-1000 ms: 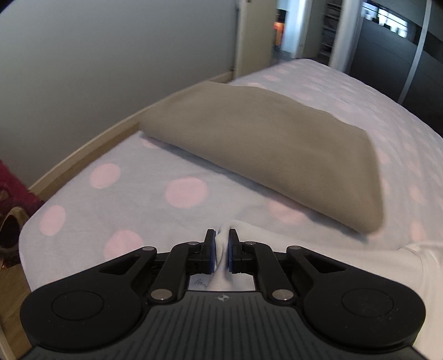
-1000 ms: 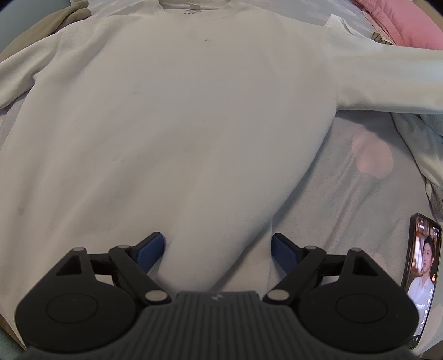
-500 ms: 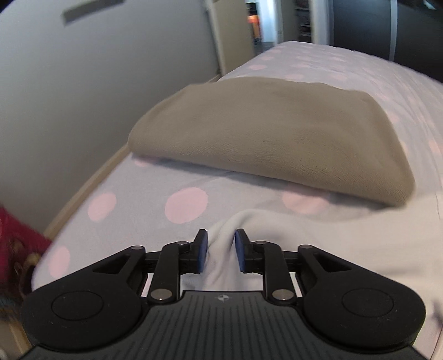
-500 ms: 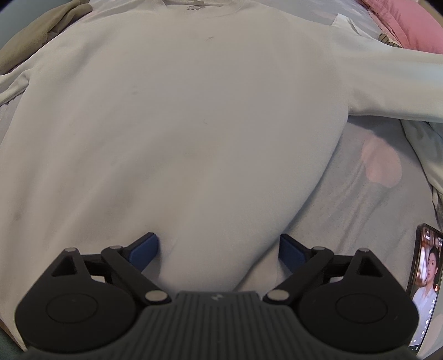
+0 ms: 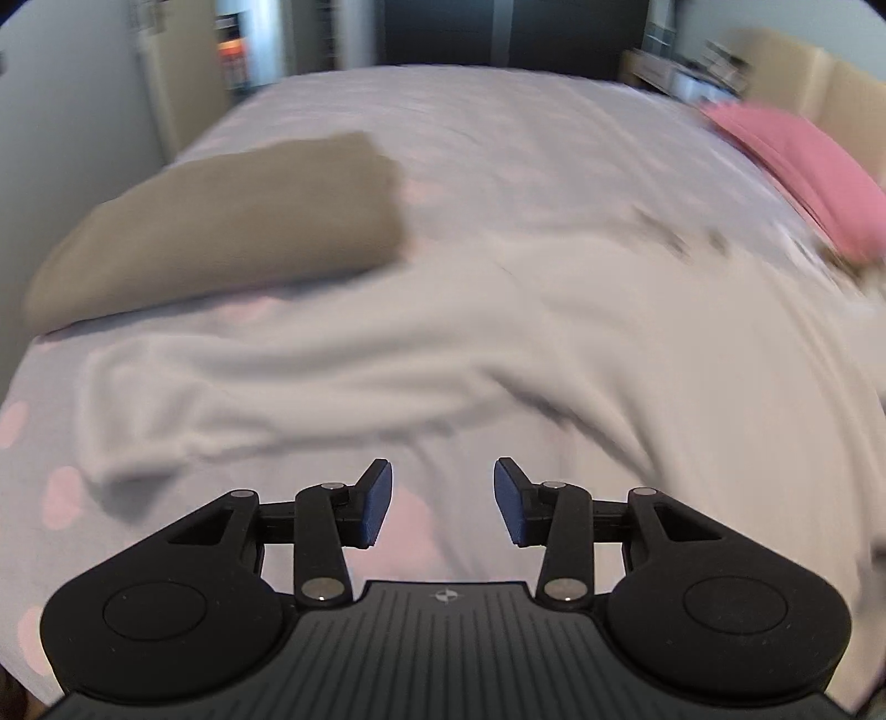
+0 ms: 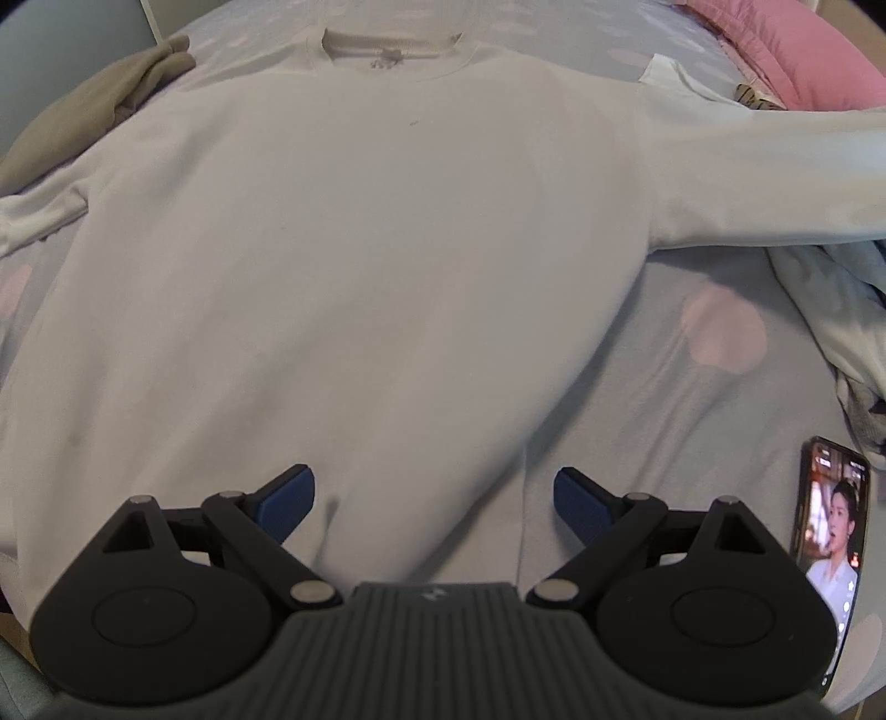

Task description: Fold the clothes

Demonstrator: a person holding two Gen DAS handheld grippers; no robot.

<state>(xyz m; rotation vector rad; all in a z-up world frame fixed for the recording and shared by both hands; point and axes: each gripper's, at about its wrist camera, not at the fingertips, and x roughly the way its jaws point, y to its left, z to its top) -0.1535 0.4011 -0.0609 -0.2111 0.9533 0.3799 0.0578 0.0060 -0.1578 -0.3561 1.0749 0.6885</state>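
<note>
Left gripper point(image 5: 442, 501) spread wide, empty, over dotted bedsheet point(image 5: 410, 515), just short of rumpled sleeve point(image 5: 232, 382). Right gripper point(image 6: 434, 498) also wide apart, straddling hem of white sweatshirt point(image 6: 354, 249) laid flat on bed. Phone point(image 6: 830, 554) at right, tan folded garment point(image 5: 221, 221) far left.

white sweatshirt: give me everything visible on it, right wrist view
The white sweatshirt lies flat, front up, on the polka-dot bedsheet, ribbed crew collar at the far end. Soft knit look, a few faint dark specks. One sleeve stretches straight right; the other is bunched at the left. The open right gripper straddles its hem, not gripping.
</note>
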